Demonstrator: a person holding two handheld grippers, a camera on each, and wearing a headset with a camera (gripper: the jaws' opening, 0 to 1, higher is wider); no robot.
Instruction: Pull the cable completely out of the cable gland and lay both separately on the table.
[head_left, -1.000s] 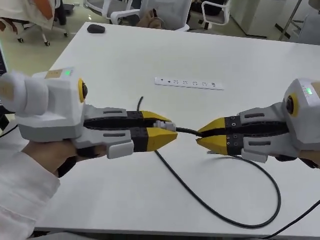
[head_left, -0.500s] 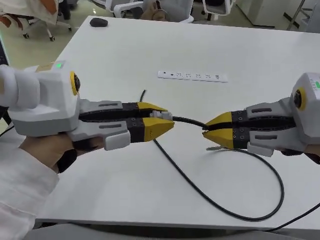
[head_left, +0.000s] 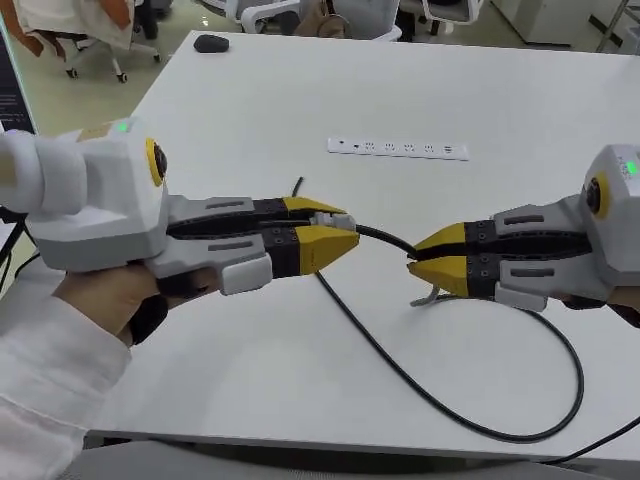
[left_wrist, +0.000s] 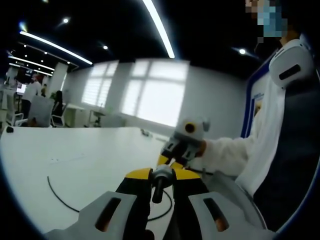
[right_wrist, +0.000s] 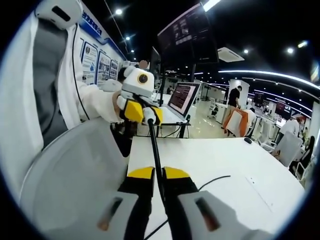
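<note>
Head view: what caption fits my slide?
Left tool holds a small grey cable gland; right tool grips its thin black cable.

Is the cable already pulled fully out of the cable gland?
No: in the head view the cable runs from the cable gland in the left gripper straight to the right gripper.

An open-plan office: swivel chairs (head_left: 245, 12), white desk (head_left: 450, 90), screens (right_wrist: 187, 32) (strip lights (left_wrist: 157, 25) overhead)
</note>
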